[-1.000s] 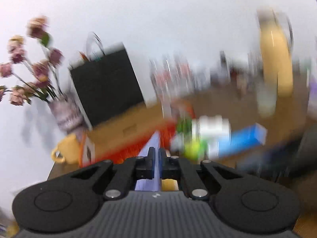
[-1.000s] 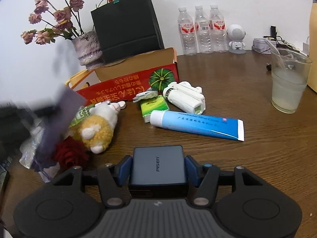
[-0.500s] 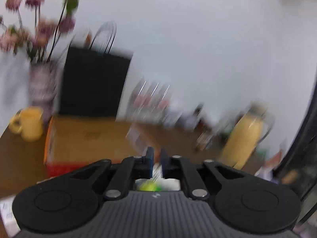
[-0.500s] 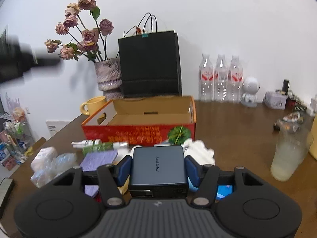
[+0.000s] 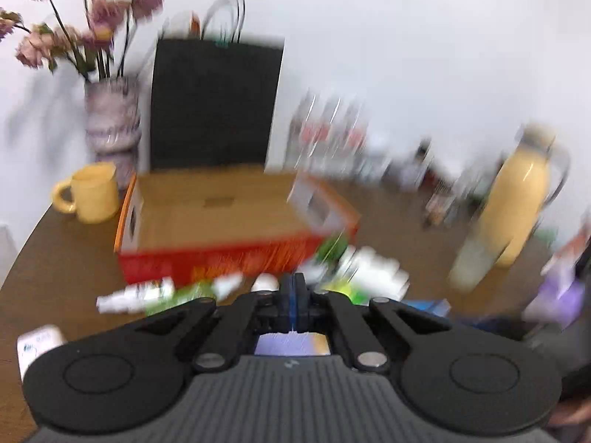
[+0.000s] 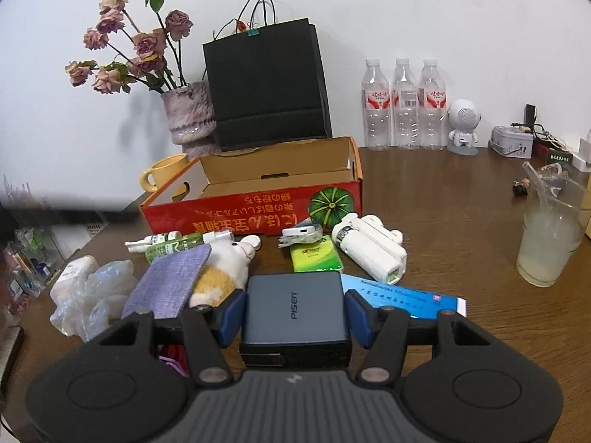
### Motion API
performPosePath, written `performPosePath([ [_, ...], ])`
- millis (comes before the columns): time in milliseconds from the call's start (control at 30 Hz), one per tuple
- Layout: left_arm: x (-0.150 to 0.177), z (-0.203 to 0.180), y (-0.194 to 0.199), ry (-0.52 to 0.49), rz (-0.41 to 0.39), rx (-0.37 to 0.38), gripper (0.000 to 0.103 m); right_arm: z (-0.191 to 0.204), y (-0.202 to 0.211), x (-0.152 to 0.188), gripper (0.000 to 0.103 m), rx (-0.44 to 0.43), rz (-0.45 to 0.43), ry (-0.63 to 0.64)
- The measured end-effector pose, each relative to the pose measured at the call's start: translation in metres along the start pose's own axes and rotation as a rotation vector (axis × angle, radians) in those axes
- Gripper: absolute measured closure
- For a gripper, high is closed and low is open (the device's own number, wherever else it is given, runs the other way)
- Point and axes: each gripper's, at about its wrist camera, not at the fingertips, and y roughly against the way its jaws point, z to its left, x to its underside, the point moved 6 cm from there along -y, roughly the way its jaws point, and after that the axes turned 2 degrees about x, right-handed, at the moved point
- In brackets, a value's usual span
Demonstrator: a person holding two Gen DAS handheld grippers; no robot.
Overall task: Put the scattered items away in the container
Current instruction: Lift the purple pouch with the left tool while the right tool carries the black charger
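My right gripper (image 6: 294, 313) is shut on a dark grey PISEN power bank (image 6: 295, 306), held low over the table in front of the open orange-red cardboard box (image 6: 251, 210). Between them lie a purple cloth (image 6: 166, 284) draped on a plush toy (image 6: 225, 269), a green tissue pack (image 6: 314, 258), a white bulb (image 6: 369, 247), a blue toothpaste tube (image 6: 406, 295) and spray bottles (image 6: 173, 243). The left wrist view is blurred. My left gripper (image 5: 292, 295) is shut with nothing between its pads, pointing at the box (image 5: 221, 262).
Behind the box stand a black paper bag (image 6: 266, 85), a vase of roses (image 6: 190, 114) and a yellow mug (image 6: 162, 177). Three water bottles (image 6: 404, 107) line the back wall. A glass of cloudy drink (image 6: 546, 236) stands right. A crumpled plastic bag (image 6: 92, 295) lies left.
My left gripper let go of the purple cloth, which now lies on the plush toy, then swung up and back towards the box. My right gripper tilted up with the power bank.
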Motion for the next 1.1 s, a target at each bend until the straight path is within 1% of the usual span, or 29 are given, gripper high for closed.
performPosePath([
  [33,-0.01,-0.001,0.008,0.008,-0.024,0.024,0.102,0.002,0.0,0.0,0.045,-0.01,-0.005,0.001],
  [67,-0.01,-0.005,0.008,-0.014,-0.026,0.017,0.1,0.004,0.001,0.0,0.045,-0.019,-0.009,0.002],
  [100,-0.011,-0.009,0.008,-0.036,-0.028,0.01,0.092,0.005,0.002,-0.001,0.045,-0.025,-0.013,0.002],
  [133,-0.004,-0.013,-0.002,-0.063,-0.009,-0.017,0.055,0.006,0.003,-0.001,0.045,-0.027,-0.017,-0.001],
  [167,0.01,-0.019,-0.017,-0.096,0.018,-0.054,0.014,0.005,0.004,-0.001,0.045,-0.027,-0.02,-0.006],
  [200,0.022,-0.024,-0.024,-0.112,0.01,-0.06,0.011,0.004,0.005,-0.001,0.045,-0.023,-0.02,-0.006],
  [233,0.035,-0.03,-0.031,-0.129,0.003,-0.065,0.015,0.003,0.006,0.0,0.045,-0.014,-0.018,-0.003],
  [267,0.048,-0.035,-0.039,-0.145,-0.004,-0.071,0.015,0.002,0.006,0.002,0.046,0.013,-0.011,0.018],
  [300,0.054,-0.034,-0.045,-0.151,0.027,-0.098,0.015,0.001,0.005,0.006,0.046,0.056,-0.001,0.053],
  [333,0.061,-0.033,-0.051,-0.157,0.058,-0.125,0.021,-0.001,0.005,0.01,0.046,0.079,0.007,0.07],
  [367,0.067,-0.032,-0.056,-0.192,0.073,-0.173,0.024,-0.005,0.006,0.013,0.046,0.071,0.014,0.059],
  [433,0.078,-0.033,-0.062,-0.245,0.096,-0.225,0.023,-0.014,0.009,0.014,0.046,0.022,0.02,-0.002],
  [467,0.084,-0.032,-0.065,-0.249,0.122,-0.212,0.024,-0.017,0.01,0.014,0.046,0.012,0.018,-0.019],
  [500,0.089,-0.032,-0.068,-0.253,0.147,-0.199,0.028,-0.017,0.01,0.013,0.046,0.016,0.013,-0.021],
  [533,0.092,-0.031,-0.069,-0.254,0.164,-0.205,0.046,-0.018,0.01,0.013,0.046,0.021,0.009,-0.023],
  [567,0.092,-0.028,-0.069,-0.267,0.151,-0.244,0.067,-0.019,0.01,0.013,0.046,0.025,0.004,-0.025],
  [600,0.085,-0.024,-0.061,-0.233,0.136,-0.235,0.083,-0.018,0.01,0.012,0.046,0.023,0.003,-0.023],
  [633,0.077,-0.019,-0.054,-0.198,0.122,-0.226,0.095,-0.016,0.009,0.013,0.046,0.015,0.005,-0.017],
  [700,0.062,-0.011,-0.038,-0.128,0.092,-0.208,0.096,-0.012,0.009,0.012,0.046,0.001,0.005,-0.008],
  [833,0.005,-0.001,0.021,-0.009,-0.084,-0.094,0.096,-0.004,0.011,0.007,0.046,-0.02,-0.012,-0.001],
  [900,-0.018,0.0,0.048,0.048,-0.156,0.0,0.096,0.0,0.013,0.005,0.046,-0.03,-0.02,0.002],
  [967,-0.028,0.0,0.06,0.069,-0.213,0.088,0.095,0.003,0.014,0.002,0.046,-0.04,-0.029,0.003],
  [1000,-0.028,0.004,0.055,0.086,-0.209,0.11,0.095,0.003,0.016,0.0,0.046,-0.042,-0.033,0.0],
  [1033,-0.024,0.014,0.044,0.144,-0.16,0.12,0.096,0.004,0.017,-0.001,0.046,-0.041,-0.037,0.0],
  [1067,-0.017,0.024,0.036,0.238,-0.115,0.166,0.096,0.004,0.019,-0.003,0.046,-0.039,-0.043,0.002],
  [1100,-0.012,0.031,0.034,0.317,-0.113,0.243,0.096,0.004,0.02,-0.003,0.046,-0.036,-0.046,0.005],
])
